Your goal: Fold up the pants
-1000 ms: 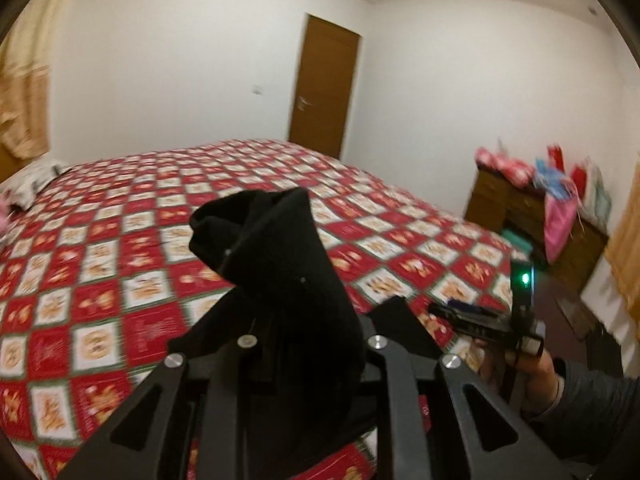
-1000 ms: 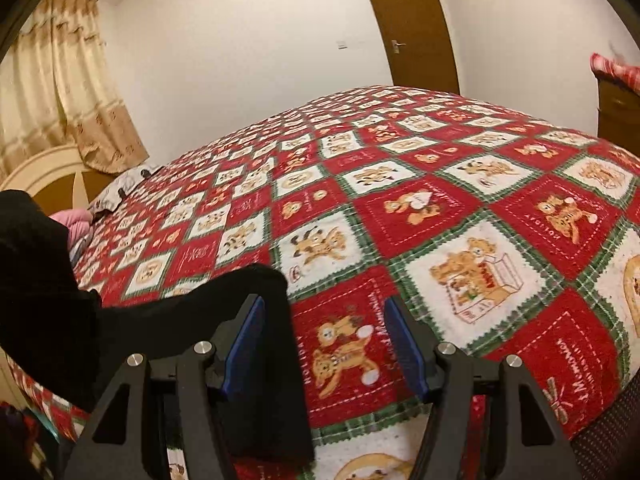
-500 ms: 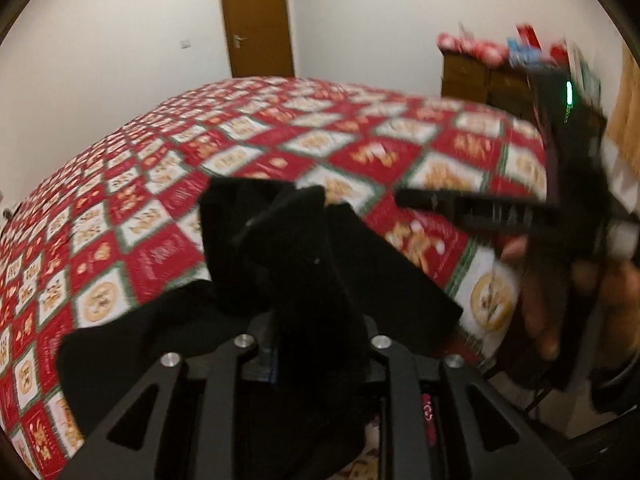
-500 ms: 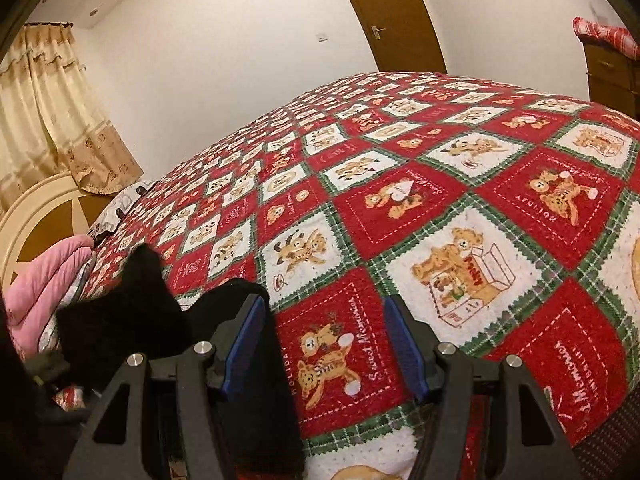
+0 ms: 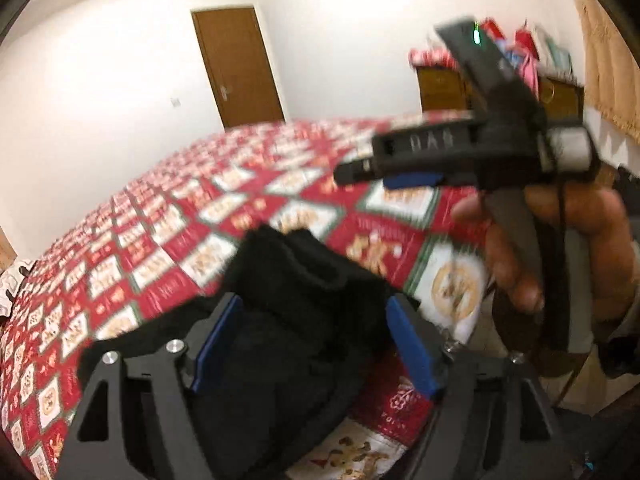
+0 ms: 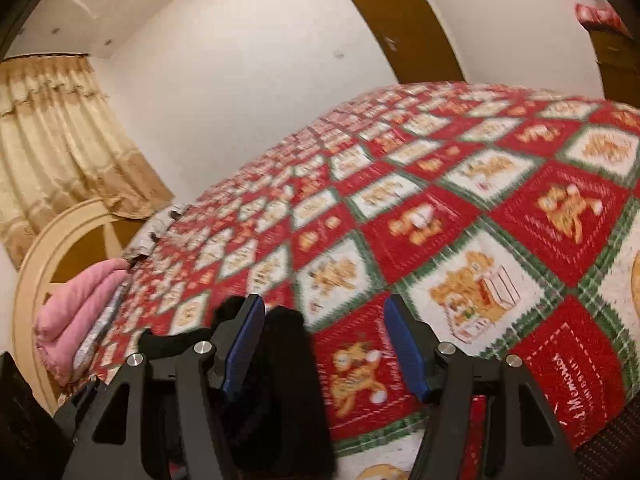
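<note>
The black pants [image 5: 296, 304] lie bunched on the near edge of the bed. In the left wrist view my left gripper [image 5: 312, 332] straddles the heap, its jaws opening. The cloth sits loose between the blue pads [image 5: 216, 344], which no longer pinch it. A hand carries my right gripper [image 5: 360, 172] above the bed at the right, seen from the side. In the right wrist view the right gripper [image 6: 324, 340] stands open. A fold of the pants [image 6: 288, 364] lies just inside its left finger, and the pads do not press on it.
A red, white and green bear-patterned quilt [image 6: 460, 208] covers the bed. A pink blanket [image 6: 80, 312] and a headboard [image 6: 52, 248] are at the left. A brown door [image 5: 236, 68] and a cluttered wooden dresser [image 5: 444, 84] stand along the far walls.
My left gripper came down toward the bed with the pants and its jaws spread off the cloth, which now rests on the quilt. The right gripper barely shifted and stayed open.
</note>
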A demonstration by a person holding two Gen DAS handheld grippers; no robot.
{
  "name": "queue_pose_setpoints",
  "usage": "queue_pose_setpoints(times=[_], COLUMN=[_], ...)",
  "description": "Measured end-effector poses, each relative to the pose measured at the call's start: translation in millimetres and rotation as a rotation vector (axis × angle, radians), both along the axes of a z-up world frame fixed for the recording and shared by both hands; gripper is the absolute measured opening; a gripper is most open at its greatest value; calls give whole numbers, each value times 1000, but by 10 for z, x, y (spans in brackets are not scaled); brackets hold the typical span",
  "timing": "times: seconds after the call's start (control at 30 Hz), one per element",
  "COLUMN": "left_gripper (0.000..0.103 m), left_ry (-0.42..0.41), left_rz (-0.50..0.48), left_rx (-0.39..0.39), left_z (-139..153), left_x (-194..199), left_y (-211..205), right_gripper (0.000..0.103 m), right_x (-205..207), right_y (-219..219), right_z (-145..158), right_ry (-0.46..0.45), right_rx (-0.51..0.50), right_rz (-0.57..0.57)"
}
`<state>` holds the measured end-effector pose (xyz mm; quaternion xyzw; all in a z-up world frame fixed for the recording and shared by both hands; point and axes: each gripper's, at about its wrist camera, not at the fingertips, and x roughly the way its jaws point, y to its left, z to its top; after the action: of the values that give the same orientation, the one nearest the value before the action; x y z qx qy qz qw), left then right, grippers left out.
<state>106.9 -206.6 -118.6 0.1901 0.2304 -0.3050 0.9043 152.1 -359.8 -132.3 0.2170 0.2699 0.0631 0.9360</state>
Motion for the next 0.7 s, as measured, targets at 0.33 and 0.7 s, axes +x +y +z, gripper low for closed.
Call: queue_pose_setpoints(times=[0.33, 0.7], left_gripper=[100, 100], left_ry=[35, 156], left_rz=[409, 481], left_rx=[-220, -274], left_z=[-93, -532], left_x=[269, 361], left_y=[1169, 1380], right_gripper=[64, 43], right_x=[-158, -274], right_y=[856, 874], right_z=[128, 56], right_ry=[-36, 26], right_rx=[-75, -312], right_rz=[390, 262])
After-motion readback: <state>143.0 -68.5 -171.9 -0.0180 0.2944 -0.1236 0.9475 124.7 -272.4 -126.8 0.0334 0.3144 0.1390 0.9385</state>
